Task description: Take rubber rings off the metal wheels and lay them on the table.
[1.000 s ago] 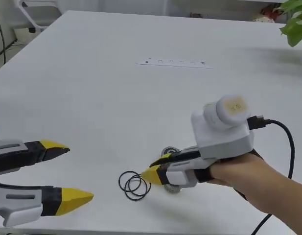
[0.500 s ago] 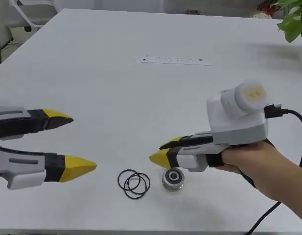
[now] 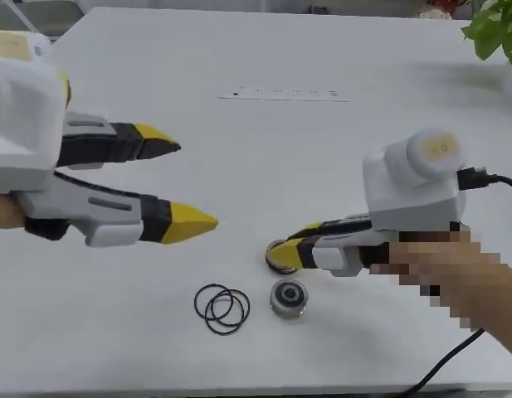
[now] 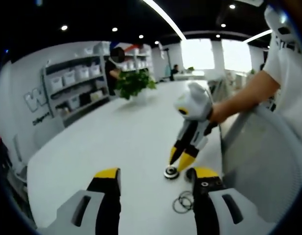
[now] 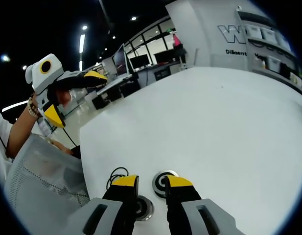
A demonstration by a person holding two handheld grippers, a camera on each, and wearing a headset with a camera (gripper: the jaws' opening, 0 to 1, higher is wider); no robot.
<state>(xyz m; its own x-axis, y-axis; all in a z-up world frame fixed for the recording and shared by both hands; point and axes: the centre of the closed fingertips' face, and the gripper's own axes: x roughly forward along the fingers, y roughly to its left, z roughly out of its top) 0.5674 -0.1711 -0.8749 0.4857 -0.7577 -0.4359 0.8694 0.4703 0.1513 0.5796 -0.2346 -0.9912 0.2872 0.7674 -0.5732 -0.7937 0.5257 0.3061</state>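
Observation:
Two metal wheels lie on the white table (image 3: 239,166). One wheel (image 3: 276,258) (image 5: 162,182) sits right at the tips of my right gripper (image 3: 295,242) (image 5: 151,185), whose jaws stand narrowly open and hold nothing. The other wheel (image 3: 288,298) (image 5: 142,208) lies just nearer, apart from the gripper. Several black rubber rings (image 3: 221,308) (image 5: 117,174) (image 4: 182,201) lie overlapping to its left. My left gripper (image 3: 179,186) (image 4: 155,181) hovers wide open and empty above the table, up and left of the rings. The left gripper view looks at the right gripper (image 4: 180,159) over a wheel (image 4: 171,172).
A thin white strip (image 3: 282,94) lies flat farther back on the table. A green plant (image 3: 496,33) stands at the far right corner. The right gripper's black cable (image 3: 455,365) trails off the near edge. A mesh chair back (image 5: 43,171) stands beside the table.
My left gripper has risen and moved in to the right, closer to the middle. The right gripper has drawn back a little, and both wheels now show beside the rings.

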